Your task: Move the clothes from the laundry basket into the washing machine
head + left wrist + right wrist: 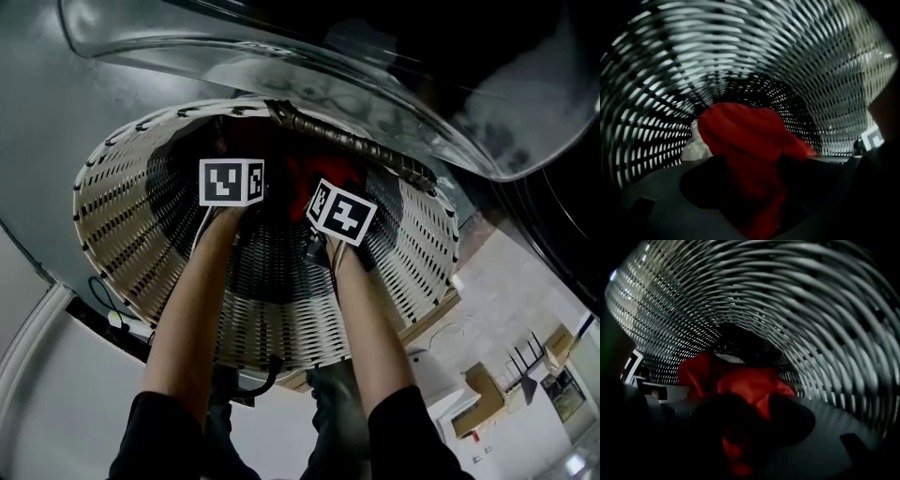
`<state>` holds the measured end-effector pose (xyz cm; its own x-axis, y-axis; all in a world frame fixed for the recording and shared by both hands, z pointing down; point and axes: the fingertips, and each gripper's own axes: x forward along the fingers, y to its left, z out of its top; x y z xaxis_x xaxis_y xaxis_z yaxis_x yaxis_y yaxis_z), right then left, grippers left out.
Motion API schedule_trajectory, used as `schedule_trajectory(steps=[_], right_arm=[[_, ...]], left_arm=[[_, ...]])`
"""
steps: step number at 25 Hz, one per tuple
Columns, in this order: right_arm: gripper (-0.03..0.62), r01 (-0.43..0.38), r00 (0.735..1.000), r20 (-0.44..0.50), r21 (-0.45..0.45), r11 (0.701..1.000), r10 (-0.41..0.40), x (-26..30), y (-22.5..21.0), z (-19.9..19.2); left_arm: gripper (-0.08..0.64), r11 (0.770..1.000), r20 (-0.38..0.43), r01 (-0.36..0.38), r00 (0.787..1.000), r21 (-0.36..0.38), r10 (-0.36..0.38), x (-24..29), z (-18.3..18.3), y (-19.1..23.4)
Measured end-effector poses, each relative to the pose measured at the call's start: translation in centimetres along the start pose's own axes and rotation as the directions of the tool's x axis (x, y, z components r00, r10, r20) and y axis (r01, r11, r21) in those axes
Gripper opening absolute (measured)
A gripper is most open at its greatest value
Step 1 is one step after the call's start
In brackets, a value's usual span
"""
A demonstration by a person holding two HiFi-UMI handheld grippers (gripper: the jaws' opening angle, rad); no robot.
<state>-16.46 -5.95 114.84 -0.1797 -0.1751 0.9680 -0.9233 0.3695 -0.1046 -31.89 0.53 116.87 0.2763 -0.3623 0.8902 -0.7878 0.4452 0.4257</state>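
Observation:
Both grippers reach down into a white woven laundry basket [103, 178], and in the head view only their marker cubes show above a red garment [300, 173]. In the left gripper view the red garment [745, 136] fills the basket's bottom. My left gripper [754, 187] stands open with the cloth running between its dark jaws. In the right gripper view the same red garment [750, 383] lies bunched. My right gripper [761, 423] is open too, its jaws close either side of a fold. The fingertips are too dark to make out.
A white cloth [696, 145] lies beside the red garment, against the basket wall [642, 140]. The washing machine's glass door [375, 66] hangs open over the basket's far rim. A dark twisted handle [356, 145] crosses the rim. Cardboard boxes [483, 394] stand on the floor at lower right.

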Motion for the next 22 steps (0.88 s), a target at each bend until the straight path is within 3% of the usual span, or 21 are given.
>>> schedule_trajectory(steps=[3, 6, 8, 12, 17, 22], right_arm=[[0.235, -0.006, 1.0, -0.013, -0.036, 0.999, 0.006, 0.8, 0.1, -0.2], [0.091, -0.017, 1.0, -0.025, -0.087, 0.996, 0.015, 1.2, 0.4, -0.6], [0.044, -0.025, 1.0, -0.011, -0.072, 0.997, 0.025, 1.0, 0.3, -0.5], [0.033, -0.037, 0.999, 0.026, -0.054, 0.998, 0.039, -0.3, 0.1, -0.2], [0.031, -0.032, 0.994, 0.096, -0.134, 0.99, 0.045, -3.1, 0.9, 1.6], [0.031, -0.049, 0.986, 0.15, -0.146, 0.988, 0.071, -6.8, 1.5, 3.1]], left_arm=[[0.36, 1.0, -0.016, -0.011, 1.0, 0.009, 0.011, 0.8, -0.3, 0.0], [0.239, 0.999, -0.015, -0.017, 1.0, 0.037, 0.018, 0.5, -0.4, 0.2], [0.176, 0.998, 0.005, -0.014, 1.0, 0.067, 0.014, 0.0, -0.3, 0.1], [0.121, 0.996, 0.027, 0.0, 1.0, 0.092, -0.002, -1.5, -0.4, -0.6], [0.114, 0.989, 0.08, 0.01, 0.997, 0.145, -0.022, -4.0, 0.9, -3.0], [0.114, 0.989, 0.112, 0.001, 0.994, 0.149, -0.018, -7.0, 1.2, -4.3]])
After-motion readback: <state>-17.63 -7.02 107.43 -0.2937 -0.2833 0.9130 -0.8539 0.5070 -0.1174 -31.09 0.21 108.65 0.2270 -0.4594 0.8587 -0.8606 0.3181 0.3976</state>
